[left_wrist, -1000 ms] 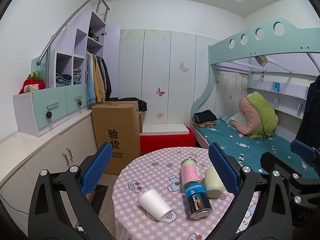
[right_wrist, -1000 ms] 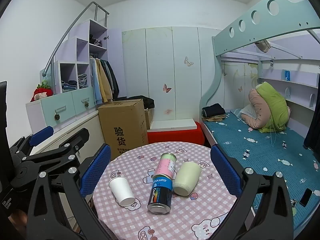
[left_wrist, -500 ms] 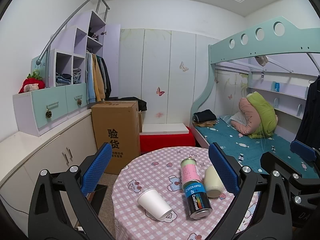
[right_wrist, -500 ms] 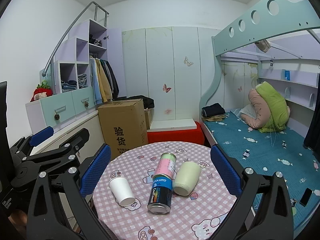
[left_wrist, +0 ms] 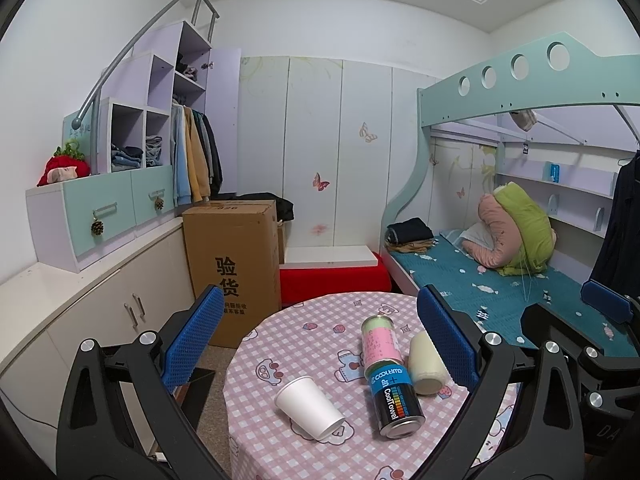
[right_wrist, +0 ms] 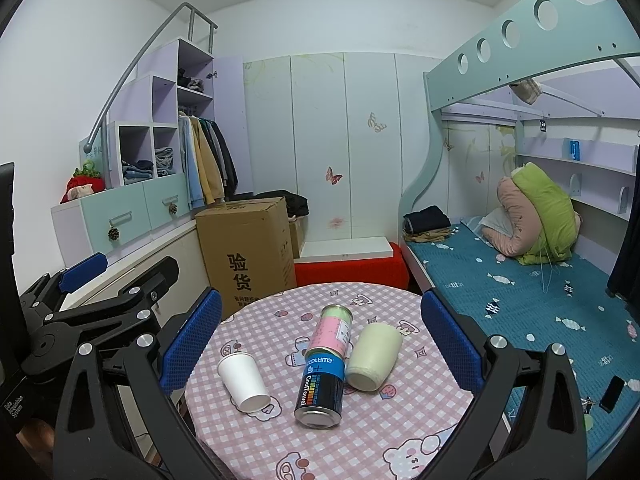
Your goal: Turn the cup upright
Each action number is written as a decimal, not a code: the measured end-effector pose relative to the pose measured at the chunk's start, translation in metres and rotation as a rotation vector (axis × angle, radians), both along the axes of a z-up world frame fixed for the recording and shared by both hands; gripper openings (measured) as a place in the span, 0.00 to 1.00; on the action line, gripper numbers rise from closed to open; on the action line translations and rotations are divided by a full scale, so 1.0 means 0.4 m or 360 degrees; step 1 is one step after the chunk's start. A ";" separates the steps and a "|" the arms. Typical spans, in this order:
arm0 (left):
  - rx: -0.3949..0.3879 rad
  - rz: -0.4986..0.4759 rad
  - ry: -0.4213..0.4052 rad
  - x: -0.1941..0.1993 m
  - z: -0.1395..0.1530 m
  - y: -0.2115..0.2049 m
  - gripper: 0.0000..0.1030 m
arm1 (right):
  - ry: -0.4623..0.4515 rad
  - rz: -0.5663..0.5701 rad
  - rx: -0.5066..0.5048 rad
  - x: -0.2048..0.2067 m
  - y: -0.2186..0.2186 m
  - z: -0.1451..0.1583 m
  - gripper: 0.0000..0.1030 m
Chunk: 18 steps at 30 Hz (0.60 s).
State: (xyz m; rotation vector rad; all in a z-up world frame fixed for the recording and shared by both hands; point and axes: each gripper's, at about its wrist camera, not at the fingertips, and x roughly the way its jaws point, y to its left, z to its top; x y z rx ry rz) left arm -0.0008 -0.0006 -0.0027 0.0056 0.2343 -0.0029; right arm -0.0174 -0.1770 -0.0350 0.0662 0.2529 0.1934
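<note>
Left wrist view shows a round table (left_wrist: 280, 344) with a pink checked cloth in a bedroom. A white paper cup (left_wrist: 308, 407) lies on its side near the table's front left, its mouth facing away and to the left. To its right lie a dark can (left_wrist: 394, 402), a pink can (left_wrist: 381, 340) end to end with it, and a cream cup (left_wrist: 425, 362), also on its side and touching the cans. The left gripper (left_wrist: 320, 336) hovers above the table with its blue-padded fingers wide apart, holding nothing. Right wrist view shows the right gripper (right_wrist: 322, 336) likewise spread wide and empty above the table. A cardboard box (left_wrist: 236, 264) stands behind the table, and a bunk bed (left_wrist: 500, 280) is on the right.
</note>
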 end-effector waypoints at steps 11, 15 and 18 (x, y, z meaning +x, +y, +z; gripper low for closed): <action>-0.0001 -0.0001 0.0002 0.000 0.000 0.000 0.95 | 0.0003 -0.0001 0.0000 0.001 0.001 -0.002 0.93; -0.0001 0.0001 0.0002 0.001 -0.003 0.001 0.95 | 0.0003 0.0000 0.0000 0.001 0.001 -0.002 0.93; 0.0000 0.0000 0.0007 0.002 -0.005 0.000 0.94 | 0.0005 0.0000 0.0000 0.002 0.001 -0.002 0.94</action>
